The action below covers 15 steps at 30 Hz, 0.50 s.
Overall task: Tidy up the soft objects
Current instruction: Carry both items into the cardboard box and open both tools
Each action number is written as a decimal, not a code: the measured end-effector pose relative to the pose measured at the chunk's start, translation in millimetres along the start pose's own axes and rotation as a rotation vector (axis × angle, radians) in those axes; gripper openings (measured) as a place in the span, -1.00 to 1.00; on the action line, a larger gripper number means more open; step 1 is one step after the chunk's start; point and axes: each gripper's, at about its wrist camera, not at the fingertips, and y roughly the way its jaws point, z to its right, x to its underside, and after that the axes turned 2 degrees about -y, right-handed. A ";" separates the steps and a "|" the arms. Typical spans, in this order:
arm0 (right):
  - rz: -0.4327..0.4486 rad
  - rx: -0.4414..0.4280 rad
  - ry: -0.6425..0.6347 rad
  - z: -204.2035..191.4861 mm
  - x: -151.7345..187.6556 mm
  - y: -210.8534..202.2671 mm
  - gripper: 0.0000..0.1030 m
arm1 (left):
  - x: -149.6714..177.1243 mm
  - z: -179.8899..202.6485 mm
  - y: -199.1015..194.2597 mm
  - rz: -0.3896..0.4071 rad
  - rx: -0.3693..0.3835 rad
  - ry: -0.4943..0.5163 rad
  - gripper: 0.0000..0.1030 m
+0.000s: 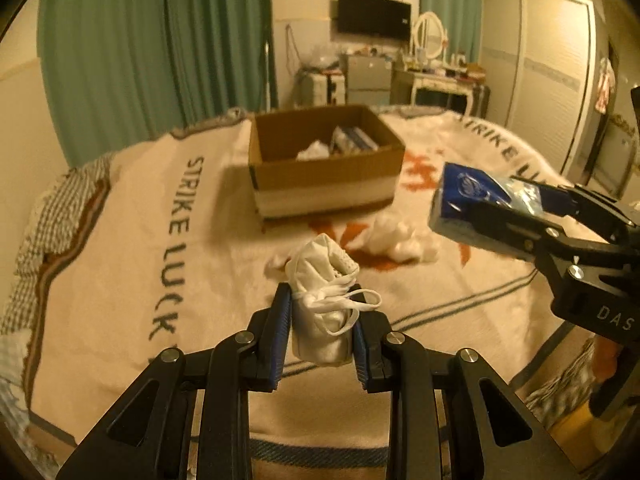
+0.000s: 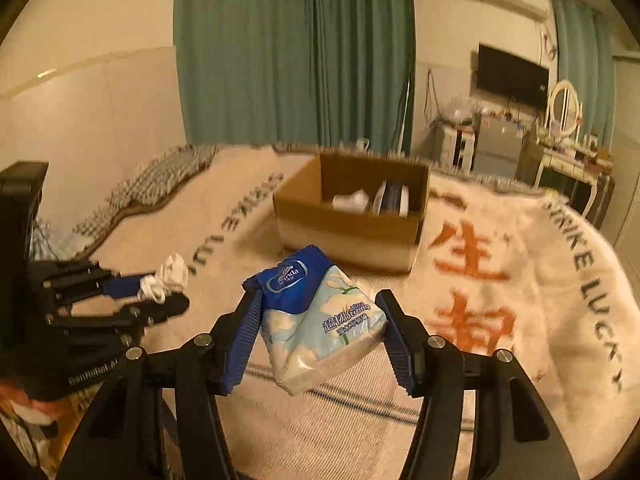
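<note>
My left gripper (image 1: 320, 304) is shut on a bundle of white face masks (image 1: 324, 280) with loose ear loops, held above the bed. The same left gripper (image 2: 168, 296) and its masks (image 2: 170, 278) show at the left of the right wrist view. My right gripper (image 2: 316, 304) is shut on a blue and white tissue pack (image 2: 316, 316), also in the air; the left wrist view has this right gripper (image 1: 472, 204) and the pack (image 1: 464, 200) at its right. An open cardboard box (image 1: 324, 176) (image 2: 352, 236) stands further back on the bed with a white item and a blue pack inside.
A cream blanket (image 1: 160, 240) (image 2: 520, 340) with dark letters and orange characters covers the bed. A loose white fluffy clump (image 1: 396, 236) lies on it in front of the box. Green curtains (image 2: 296, 52), a wall television (image 1: 374, 16) and a dresser stand beyond the bed.
</note>
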 end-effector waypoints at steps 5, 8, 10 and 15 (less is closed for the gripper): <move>0.063 0.016 -0.017 8.9 -31.0 -8.5 0.13 | -29.7 1.5 1.0 0.039 0.010 -0.036 -0.49; 0.091 0.023 -0.013 18.0 -49.9 -6.8 0.13 | -50.8 2.4 5.1 0.065 0.009 -0.039 -0.49; 0.105 0.004 0.008 27.0 -63.8 -2.3 0.13 | -67.2 3.7 9.5 0.084 -0.001 -0.027 -0.49; 0.133 -0.042 0.038 48.2 -99.6 16.3 0.13 | -105.3 5.5 24.6 0.122 0.003 -0.019 -0.49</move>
